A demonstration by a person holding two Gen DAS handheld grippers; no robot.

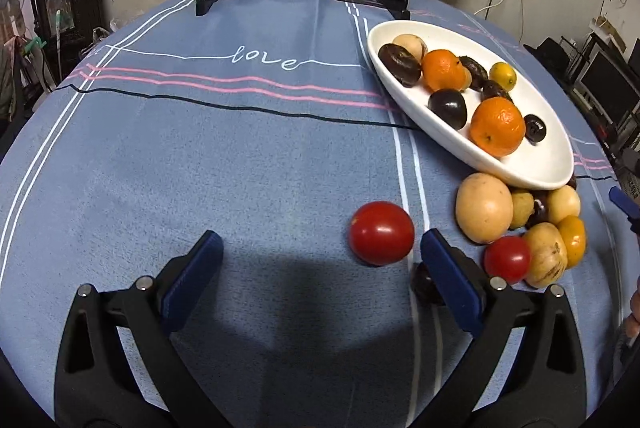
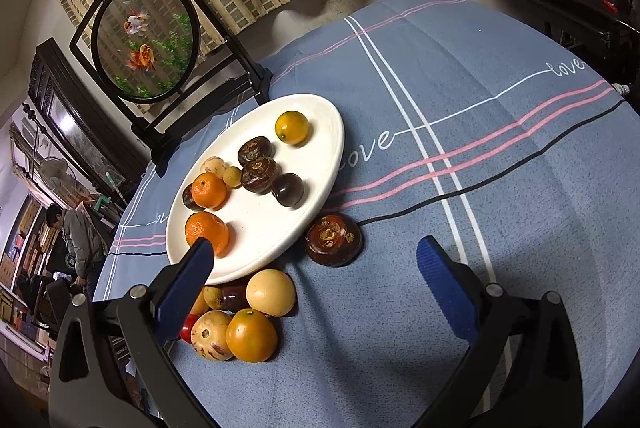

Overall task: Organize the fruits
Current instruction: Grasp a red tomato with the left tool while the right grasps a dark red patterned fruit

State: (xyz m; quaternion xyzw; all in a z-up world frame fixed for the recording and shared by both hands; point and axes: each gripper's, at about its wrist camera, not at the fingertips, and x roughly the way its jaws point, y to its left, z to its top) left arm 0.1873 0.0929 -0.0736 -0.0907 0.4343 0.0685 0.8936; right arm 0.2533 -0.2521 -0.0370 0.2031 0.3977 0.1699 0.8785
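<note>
Tomato (image 1: 381,232) — inside open left tongs (image 1: 322,254)

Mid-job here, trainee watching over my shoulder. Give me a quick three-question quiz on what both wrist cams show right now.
1. True or false: the left gripper is shut on the red tomato.
2. Multiple choice: the white oval plate holds how many bright orange tangerines? A one, B two, C four.
3. Fill in: the flat dark brown fruit beside the plate's rim lies on the ____.

Key
1. False: it is open and the tomato sits on the blue tablecloth.
2. B.
3. Tablecloth.
</note>
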